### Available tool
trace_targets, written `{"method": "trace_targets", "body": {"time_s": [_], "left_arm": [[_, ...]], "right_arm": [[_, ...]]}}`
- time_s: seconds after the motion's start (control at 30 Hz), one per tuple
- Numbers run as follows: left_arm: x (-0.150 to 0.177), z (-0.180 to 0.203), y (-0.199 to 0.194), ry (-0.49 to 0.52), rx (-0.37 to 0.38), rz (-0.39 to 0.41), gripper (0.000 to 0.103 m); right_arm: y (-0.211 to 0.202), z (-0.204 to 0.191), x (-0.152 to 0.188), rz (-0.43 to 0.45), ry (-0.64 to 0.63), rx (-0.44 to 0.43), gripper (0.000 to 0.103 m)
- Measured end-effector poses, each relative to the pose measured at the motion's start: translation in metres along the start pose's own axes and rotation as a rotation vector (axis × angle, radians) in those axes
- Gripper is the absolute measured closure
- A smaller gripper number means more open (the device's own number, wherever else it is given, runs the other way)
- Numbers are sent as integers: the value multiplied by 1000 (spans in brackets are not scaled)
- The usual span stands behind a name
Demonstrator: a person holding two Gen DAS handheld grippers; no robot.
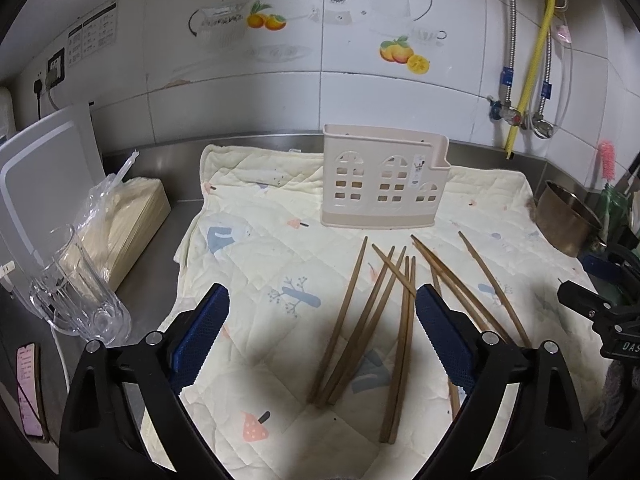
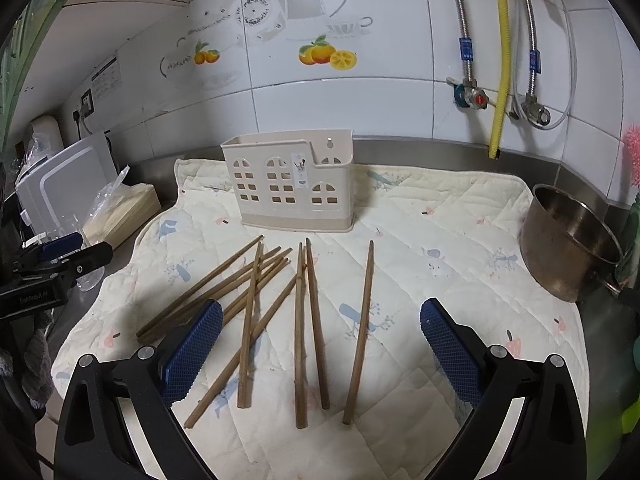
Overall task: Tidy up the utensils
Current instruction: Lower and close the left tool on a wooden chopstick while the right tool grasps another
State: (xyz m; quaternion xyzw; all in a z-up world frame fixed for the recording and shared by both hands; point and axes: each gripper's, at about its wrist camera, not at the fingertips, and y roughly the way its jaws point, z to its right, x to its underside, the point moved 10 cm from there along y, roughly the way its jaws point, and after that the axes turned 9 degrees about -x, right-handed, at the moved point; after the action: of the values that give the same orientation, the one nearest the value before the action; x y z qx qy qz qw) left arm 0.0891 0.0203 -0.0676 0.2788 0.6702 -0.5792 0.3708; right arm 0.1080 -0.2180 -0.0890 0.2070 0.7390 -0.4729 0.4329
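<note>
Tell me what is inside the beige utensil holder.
Nothing shows above the rim of the utensil holder, and its window holes look empty. The solid base band hides the bottom. The chopsticks lie on the quilted cloth in front.

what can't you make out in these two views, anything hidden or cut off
- Inside of the utensil holder: both views, its front wall hides it.
- Some chopsticks: left wrist view, the left claw's right finger covers their middles.
- Steel pot: left wrist view, partly cut off by dark clutter at the right edge.
- Phone screen text: left wrist view, too small.
</note>
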Motion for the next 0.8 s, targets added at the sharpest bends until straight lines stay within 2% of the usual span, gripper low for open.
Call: {"method": "trace_targets", "body": {"time_s": [0.13, 0.2, 0.23, 0.37, 0.5, 0.57, 0.8], "left_arm": [[6, -2, 6, 4, 3, -15, 18], [10, -3, 10, 4, 4, -29, 24], [12, -3, 12, 3, 6, -35, 26], [20, -4, 19, 0, 12, -59, 33], [26, -7, 27, -6, 14, -81, 38], [29, -9, 30, -9, 16, -90, 42], [38, -12, 35, -10, 33, -113, 55]], "right_arm": [[5, 4, 7, -18, 5, 7, 8], [8, 5, 10, -25, 9, 7, 12], [10, 6, 12, -31, 12, 7, 17], [17, 9, 18, -53, 24, 7, 20], [26, 12, 25, -82, 38, -1, 32], [30, 11, 29, -95, 56, -22, 42], [41, -16, 36, -126, 44, -90, 56]]}}
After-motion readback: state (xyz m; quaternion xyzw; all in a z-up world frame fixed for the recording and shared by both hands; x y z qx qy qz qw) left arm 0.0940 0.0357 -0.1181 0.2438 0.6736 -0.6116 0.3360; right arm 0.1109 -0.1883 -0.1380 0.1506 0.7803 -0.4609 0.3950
